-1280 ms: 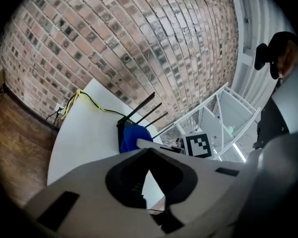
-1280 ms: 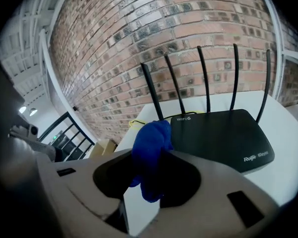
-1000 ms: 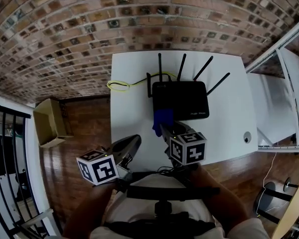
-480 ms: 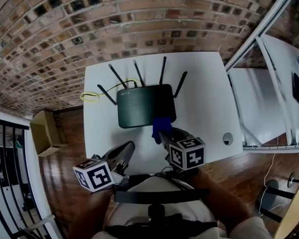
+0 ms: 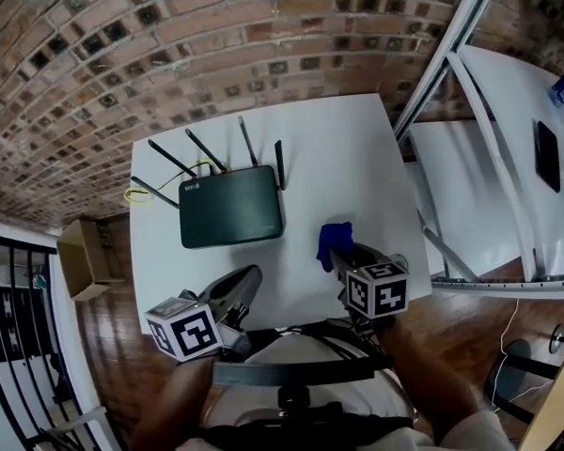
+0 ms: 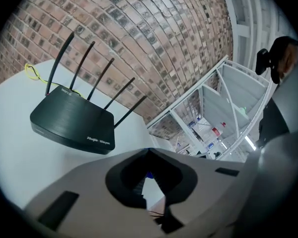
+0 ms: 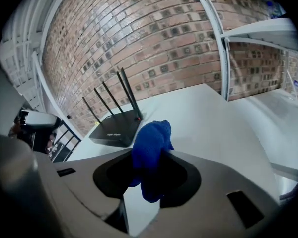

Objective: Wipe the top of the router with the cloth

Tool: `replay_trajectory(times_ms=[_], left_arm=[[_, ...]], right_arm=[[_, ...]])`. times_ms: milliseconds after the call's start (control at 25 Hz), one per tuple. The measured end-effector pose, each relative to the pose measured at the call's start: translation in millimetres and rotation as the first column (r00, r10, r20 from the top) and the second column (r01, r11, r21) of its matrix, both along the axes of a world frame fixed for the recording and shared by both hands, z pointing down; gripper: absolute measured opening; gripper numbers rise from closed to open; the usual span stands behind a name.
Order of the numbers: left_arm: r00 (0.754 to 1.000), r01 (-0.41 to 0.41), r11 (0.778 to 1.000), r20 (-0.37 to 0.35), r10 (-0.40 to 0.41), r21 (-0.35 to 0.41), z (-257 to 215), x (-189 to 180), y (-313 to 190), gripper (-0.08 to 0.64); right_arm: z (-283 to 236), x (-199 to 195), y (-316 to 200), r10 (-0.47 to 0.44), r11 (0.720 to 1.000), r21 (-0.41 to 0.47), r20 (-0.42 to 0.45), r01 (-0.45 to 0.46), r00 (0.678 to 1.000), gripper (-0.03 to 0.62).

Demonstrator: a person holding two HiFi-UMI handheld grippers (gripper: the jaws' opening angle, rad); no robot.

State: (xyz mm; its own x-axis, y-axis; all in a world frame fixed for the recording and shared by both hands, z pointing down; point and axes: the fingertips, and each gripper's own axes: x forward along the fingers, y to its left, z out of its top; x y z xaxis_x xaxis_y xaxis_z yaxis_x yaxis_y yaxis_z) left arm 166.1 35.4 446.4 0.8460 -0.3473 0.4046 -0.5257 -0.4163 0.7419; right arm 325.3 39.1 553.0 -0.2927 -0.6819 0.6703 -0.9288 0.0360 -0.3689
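Note:
The black router point(image 5: 230, 219) with several antennas lies flat on the white table point(image 5: 357, 158), left of centre. My right gripper point(image 5: 336, 252) is shut on a bunched blue cloth point(image 5: 336, 237) and hangs over bare table to the right of the router, apart from it. In the right gripper view the cloth point(image 7: 150, 148) sticks up between the jaws, with the router point(image 7: 116, 128) beyond at the left. My left gripper point(image 5: 248, 280) is shut with nothing in it, near the table's front edge below the router. In the left gripper view the router point(image 6: 72, 120) sits ahead at the left.
A yellow cable point(image 5: 136, 194) loops off the router's back left. A cardboard box point(image 5: 80, 256) stands on the wooden floor at the left. White shelf framing point(image 5: 470, 130) borders the table's right side. A brick wall point(image 5: 169, 45) runs behind it.
The right gripper with the cloth has left the router's near edge and now sits to its right over bare table. The router has slid left in the head view.

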Motion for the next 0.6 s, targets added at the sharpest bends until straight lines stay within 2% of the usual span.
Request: replay_trajectory(times_ms=[320, 600], left_arm=[[1.000, -0.028, 1.000, 0.015, 0.028, -0.001, -3, 46, 7, 0.026], [0.997, -0.070, 0.998, 0.023, 0.070, 0.005, -4, 59, 3, 0.026]], right_arm=[[23, 97, 23, 0.102, 0.993, -0.051, -0.073, -0.106, 0.992, 0.133], [33, 122, 23, 0.149, 0.985, -0.078, -0.073, -0.155, 0.986, 0.134]])
